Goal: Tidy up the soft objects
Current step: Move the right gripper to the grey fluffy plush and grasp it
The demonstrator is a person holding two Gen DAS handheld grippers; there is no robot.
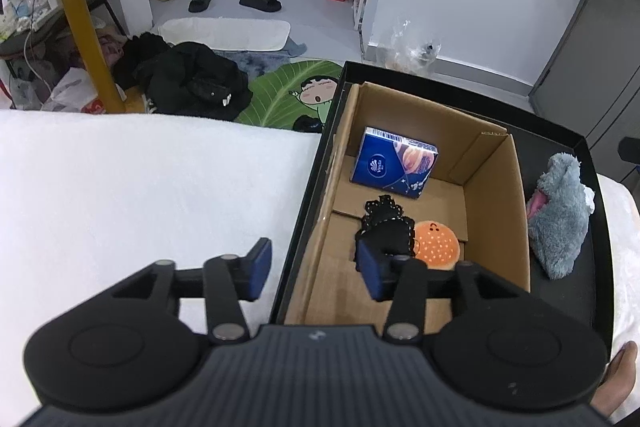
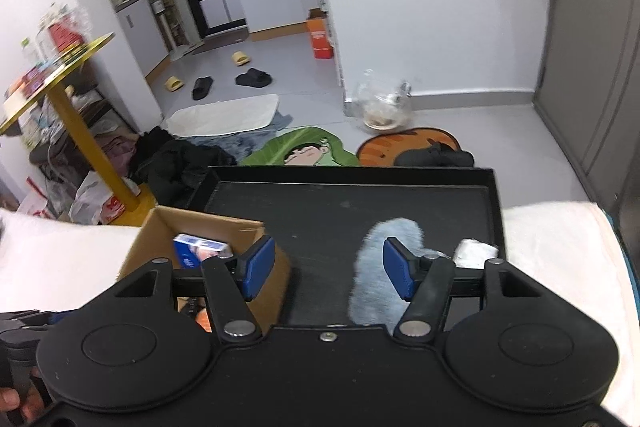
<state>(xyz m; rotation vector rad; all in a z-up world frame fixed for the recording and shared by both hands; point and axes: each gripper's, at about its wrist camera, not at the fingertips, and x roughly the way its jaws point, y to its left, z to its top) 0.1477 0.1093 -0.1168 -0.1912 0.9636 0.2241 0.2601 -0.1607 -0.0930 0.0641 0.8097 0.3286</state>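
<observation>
Burger plush (image 1: 436, 241) half-hidden (behind black lace item (image 1: 386, 223)).

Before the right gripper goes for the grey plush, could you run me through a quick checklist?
1. Left gripper open, nothing between its pads: ok.
2. Black lace item lying in the cardboard box: ok.
3. Right gripper open: ok.
4. Grey plush centred between the right fingers: not ok, it sits toward the right one.
5. Plush free of the white item beside it: cannot tell.
</observation>
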